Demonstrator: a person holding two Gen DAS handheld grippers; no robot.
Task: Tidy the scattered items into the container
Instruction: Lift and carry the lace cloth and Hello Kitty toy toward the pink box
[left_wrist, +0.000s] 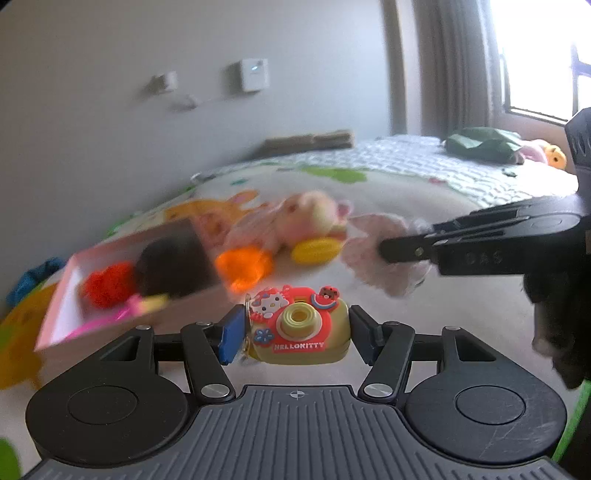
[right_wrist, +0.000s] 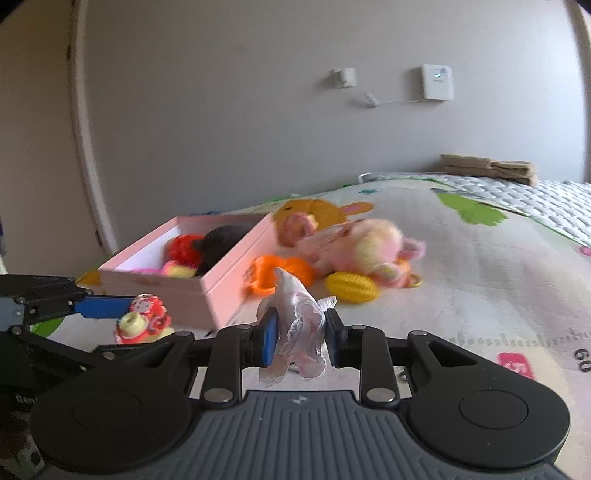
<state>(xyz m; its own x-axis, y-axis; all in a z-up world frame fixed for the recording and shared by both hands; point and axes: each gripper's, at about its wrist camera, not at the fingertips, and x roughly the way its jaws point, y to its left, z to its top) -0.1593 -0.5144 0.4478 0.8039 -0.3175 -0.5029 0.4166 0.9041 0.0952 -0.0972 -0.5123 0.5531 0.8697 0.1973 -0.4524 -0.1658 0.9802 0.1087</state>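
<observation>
My left gripper (left_wrist: 295, 332) is shut on a small yellow and red Hello Kitty toy camera (left_wrist: 299, 325), held just right of the open pink box (left_wrist: 122, 242). It also shows at the left edge of the right wrist view as left gripper (right_wrist: 122, 328) with the toy camera (right_wrist: 144, 321), in front of the pink box (right_wrist: 236, 273). My right gripper (right_wrist: 299, 339) is shut on a pale pink lacy cloth (right_wrist: 299, 317) that sticks up between its blue pads. In the left wrist view, the right gripper (left_wrist: 388, 251) carries the cloth (left_wrist: 391, 284) above the bed.
The box holds a red fuzzy item (right_wrist: 183, 247), a black one (right_wrist: 218, 240) and a pink-yellow piece. Beside it on the printed bedspread lie an orange toy (right_wrist: 273, 273), a yellow ribbed ball (right_wrist: 352, 286) and a pink plush (right_wrist: 362, 247). Folded brown cloth (right_wrist: 487, 168) sits by the wall.
</observation>
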